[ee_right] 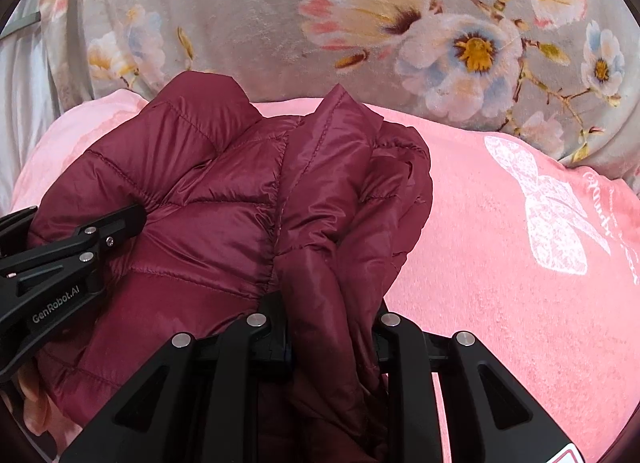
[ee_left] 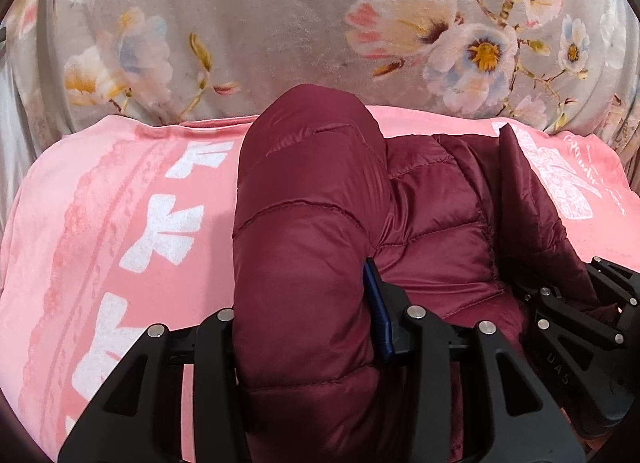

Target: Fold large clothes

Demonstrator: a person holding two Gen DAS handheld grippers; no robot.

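A maroon quilted puffer jacket (ee_left: 320,191) lies bunched on a pink blanket (ee_left: 100,191). In the left wrist view a thick padded roll of it fills the gap of my left gripper (ee_left: 304,299). The blue pad (ee_left: 376,303) presses its side; the other finger is hidden behind the fabric. My right gripper (ee_left: 520,287) bites into the jacket at the right edge. In the right wrist view my right gripper (ee_right: 328,307) is shut on a thinner hanging fold of the jacket (ee_right: 224,203). My left gripper (ee_right: 132,215) grips the jacket's left side.
The pink blanket (ee_right: 500,263) has white bow prints and spreads wide on both sides of the jacket. Behind it rises a grey plush cover with large flowers (ee_left: 260,23). Pale grey cloth (ee_right: 20,83) shows at the far left. Part of a hand (ee_right: 32,403) shows at lower left.
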